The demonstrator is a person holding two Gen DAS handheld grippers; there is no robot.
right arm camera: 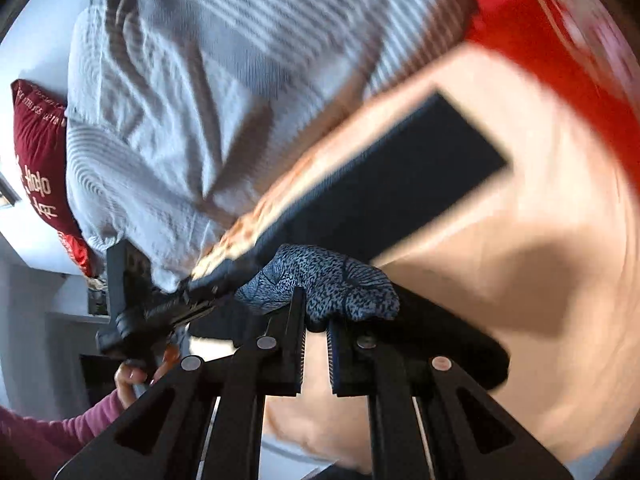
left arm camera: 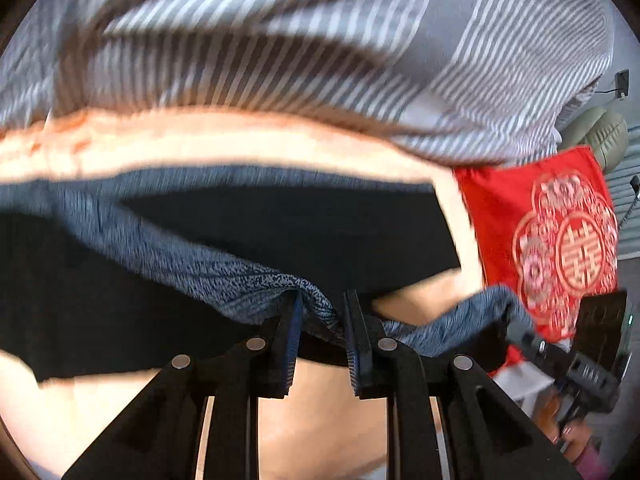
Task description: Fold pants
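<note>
Between my left tongs [left arm camera: 320, 312] and right tongs [right arm camera: 318, 312], both clamped on its speckled waistband, the pants [left arm camera: 280, 224] stretch crosswise, legs trailing toward the striped duvet [left arm camera: 280, 40].

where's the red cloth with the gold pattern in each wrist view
Left wrist view: the red cloth lies at the right edge, mid-height, on the peach sheet, right of the pants.
Right wrist view: the red cloth fills the upper right corner, heavily blurred, its pattern barely readable.
Shared landmark: the grey striped bedding, bordering the cloth at the top of both views.
</note>
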